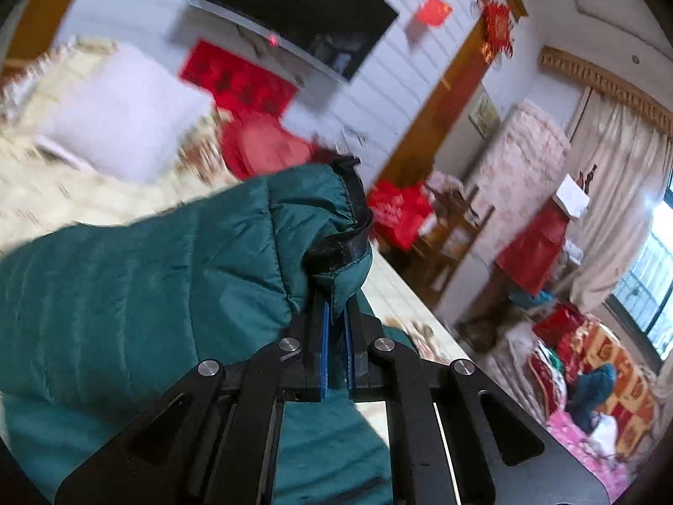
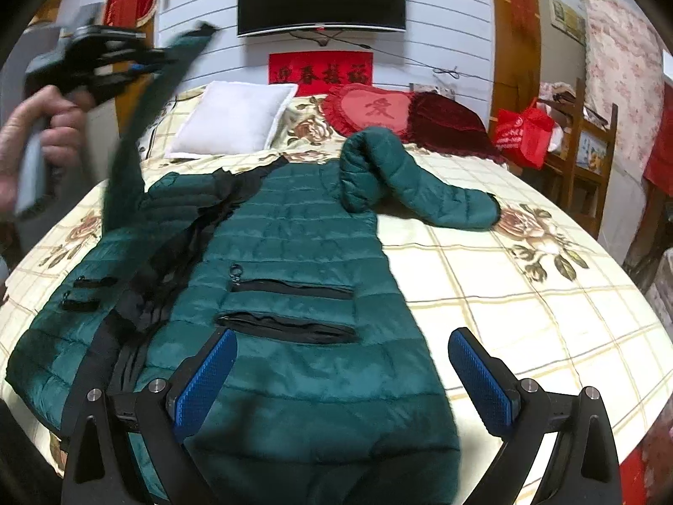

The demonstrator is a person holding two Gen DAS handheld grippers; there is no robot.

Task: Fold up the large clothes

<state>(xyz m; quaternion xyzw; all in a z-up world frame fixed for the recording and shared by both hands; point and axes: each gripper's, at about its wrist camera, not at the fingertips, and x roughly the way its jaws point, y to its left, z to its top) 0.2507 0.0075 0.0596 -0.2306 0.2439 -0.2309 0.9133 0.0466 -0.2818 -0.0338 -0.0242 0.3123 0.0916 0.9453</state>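
Left gripper (image 1: 336,328) pinches green coat (image 2: 303,252) sleeve; right gripper (image 2: 343,372) spread.

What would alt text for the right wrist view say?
A green coat lies spread on a floral bed, one sleeve lifted by the left gripper. The right gripper hovers open over the hem.

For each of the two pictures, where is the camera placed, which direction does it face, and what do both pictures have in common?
Left wrist: on the left hand-held gripper, raised and tilted, facing the wall television; its fingers pinch the green coat's sleeve.
Right wrist: on the right hand-held gripper, low at the bed's foot, facing the headboard wall; its open fingers show, plus the person's left hand.
Shared: coat, bed, television, white pillow.
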